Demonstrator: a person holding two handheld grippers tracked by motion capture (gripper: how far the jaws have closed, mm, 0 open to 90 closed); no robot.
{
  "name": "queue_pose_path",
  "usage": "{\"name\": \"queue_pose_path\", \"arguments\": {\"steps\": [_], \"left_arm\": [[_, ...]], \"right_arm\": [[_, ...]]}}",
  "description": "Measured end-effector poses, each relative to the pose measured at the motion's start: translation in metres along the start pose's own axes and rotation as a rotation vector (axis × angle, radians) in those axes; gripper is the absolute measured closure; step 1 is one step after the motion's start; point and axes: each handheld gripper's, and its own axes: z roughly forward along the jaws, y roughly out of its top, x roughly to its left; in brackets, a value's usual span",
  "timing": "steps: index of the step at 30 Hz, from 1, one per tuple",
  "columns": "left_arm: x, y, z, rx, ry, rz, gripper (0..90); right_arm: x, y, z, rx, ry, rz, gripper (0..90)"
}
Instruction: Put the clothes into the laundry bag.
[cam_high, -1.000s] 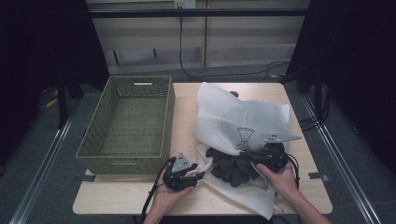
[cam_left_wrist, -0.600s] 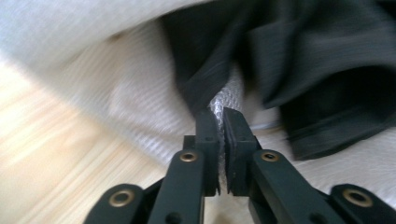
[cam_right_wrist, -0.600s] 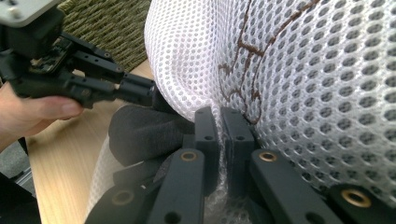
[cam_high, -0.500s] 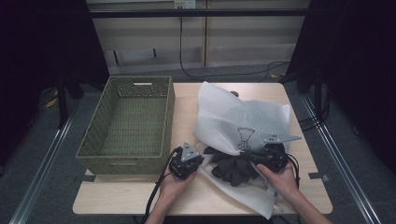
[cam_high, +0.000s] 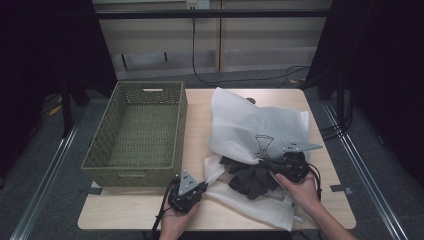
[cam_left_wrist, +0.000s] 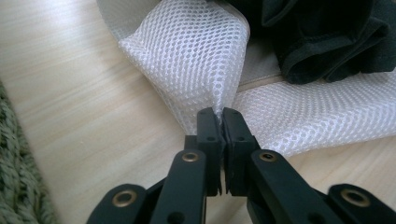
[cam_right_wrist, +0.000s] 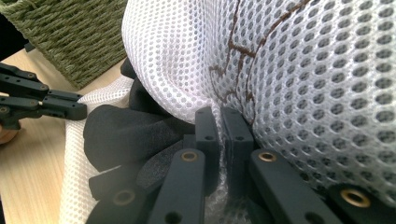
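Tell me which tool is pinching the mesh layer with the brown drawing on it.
The right tool. Its jaws clamp the upper layer of the white mesh bag, beside the brown drawing. The left tool pinches a plain lower fold by the dark cloth.

Green woven basket (cam_high: 135, 132) on wooden table (cam_high: 125, 210)

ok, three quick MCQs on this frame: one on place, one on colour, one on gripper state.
1. The woven basket sits where, relative to the white mesh bag?
A. at its left
B. at its right
C. on top of it

2. What colour is the garment at the bag's mouth?
A. red
B. black
C. yellow

3. The left gripper is:
A. wide open
B. shut on the mesh bag
C. shut on the basket

Answers: 1 A, the high view shows the basket at the table's left. 2 B, dark folds show beside the mesh. 3 B, mesh is pinched between the jaws.
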Motion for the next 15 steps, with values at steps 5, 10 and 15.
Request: {"name": "queue_pose_path", "arguments": {"steps": [5,10,15], "left_arm": [[-0.007,0.017,-0.013,-0.064,-0.019,0.081,67.0],[-0.027,0.047,0.009,-0.094,-0.157,0.160,36.9],[-0.048,0.071,0.059,-0.075,-0.228,0.216,14.5]], "right_arm": [[0.001,0.002,-0.001,-0.017,0.026,0.005,87.3],[0.006,0.008,-0.001,-0.032,0.048,-0.004,87.3],[0.012,0.014,-0.004,-0.048,0.066,-0.016,87.4]]}}
